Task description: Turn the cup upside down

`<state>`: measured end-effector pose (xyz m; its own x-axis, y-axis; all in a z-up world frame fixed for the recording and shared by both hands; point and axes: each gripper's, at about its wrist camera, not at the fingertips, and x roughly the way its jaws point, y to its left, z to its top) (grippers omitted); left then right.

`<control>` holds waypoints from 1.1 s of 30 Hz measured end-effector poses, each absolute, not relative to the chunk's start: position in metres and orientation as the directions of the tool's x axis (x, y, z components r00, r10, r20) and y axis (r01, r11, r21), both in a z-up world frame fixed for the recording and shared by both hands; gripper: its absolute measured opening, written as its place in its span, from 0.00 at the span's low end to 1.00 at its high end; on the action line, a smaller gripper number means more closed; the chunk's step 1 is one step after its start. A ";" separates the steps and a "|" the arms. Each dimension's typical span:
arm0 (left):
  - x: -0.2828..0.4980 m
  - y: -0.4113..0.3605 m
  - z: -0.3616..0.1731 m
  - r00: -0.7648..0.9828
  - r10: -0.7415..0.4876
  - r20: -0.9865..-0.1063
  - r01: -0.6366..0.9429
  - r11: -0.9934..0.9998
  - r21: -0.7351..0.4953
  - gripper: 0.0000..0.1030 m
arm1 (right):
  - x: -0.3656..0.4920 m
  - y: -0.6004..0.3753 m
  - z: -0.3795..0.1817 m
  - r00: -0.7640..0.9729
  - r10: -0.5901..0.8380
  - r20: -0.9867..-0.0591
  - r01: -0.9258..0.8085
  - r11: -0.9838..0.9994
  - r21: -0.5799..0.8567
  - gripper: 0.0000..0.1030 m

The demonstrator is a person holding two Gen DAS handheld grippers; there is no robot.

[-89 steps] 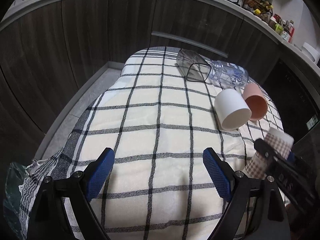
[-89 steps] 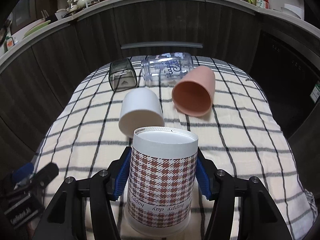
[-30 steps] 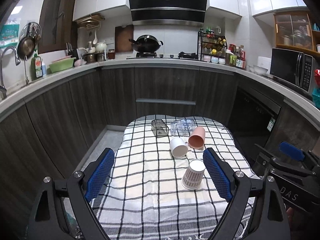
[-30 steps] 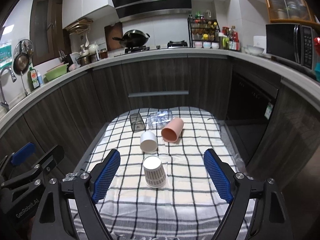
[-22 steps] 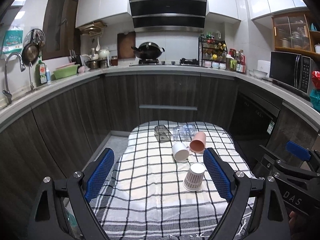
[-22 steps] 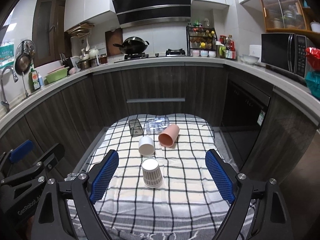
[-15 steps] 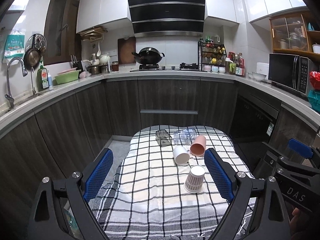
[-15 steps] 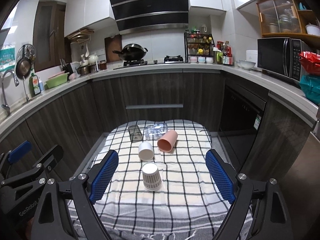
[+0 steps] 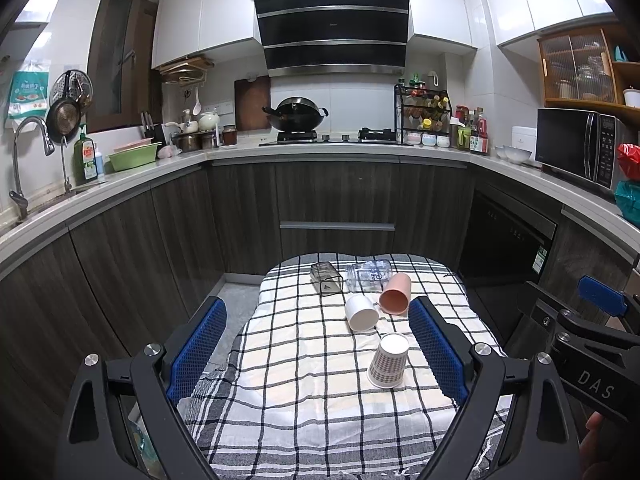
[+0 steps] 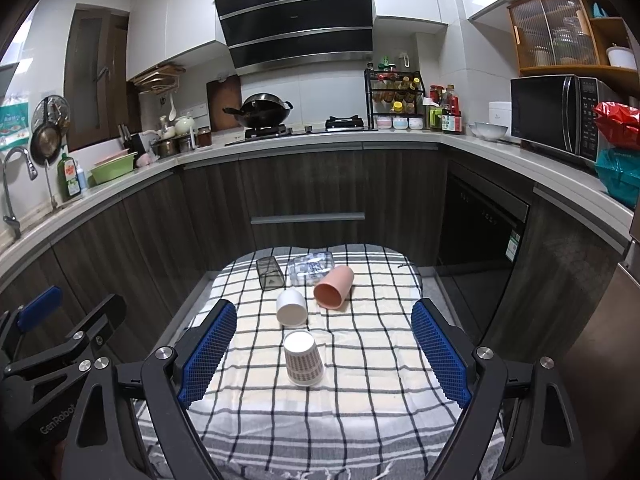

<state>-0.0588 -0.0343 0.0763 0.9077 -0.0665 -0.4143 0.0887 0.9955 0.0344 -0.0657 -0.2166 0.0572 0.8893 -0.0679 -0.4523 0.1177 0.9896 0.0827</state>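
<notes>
Houndstooth cup (image 10: 303, 357) standing mouth-down on checked cloth (image 10: 360, 392), ahead between the wide-apart jaws of right gripper (image 10: 324, 354), untouched. Left gripper (image 9: 318, 354) likewise wide, empty. Flip apparently done; nothing evidently left.

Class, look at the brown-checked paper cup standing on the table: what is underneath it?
The brown-checked paper cup stands rim-down on the black-and-white checked tablecloth. Its opaque wall covers whatever lies inside.

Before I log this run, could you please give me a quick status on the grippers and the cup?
Left gripper open, right gripper open, both clear of the table. Houndstooth cup upside down on the checked cloth. Nothing in the way.
</notes>
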 end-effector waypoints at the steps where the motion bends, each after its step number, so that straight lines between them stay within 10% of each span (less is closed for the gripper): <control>1: -0.059 -0.034 0.076 0.907 -0.066 -0.415 0.089 0.995 0.035 0.91 | -0.066 -0.217 0.057 0.889 -0.068 -0.453 0.118 0.990 0.083 0.87; 33: -0.058 -0.033 0.070 0.902 -0.065 -0.426 0.085 0.996 0.029 0.91 | -0.064 -0.216 0.056 0.886 -0.065 -0.459 0.118 0.989 0.088 0.87</control>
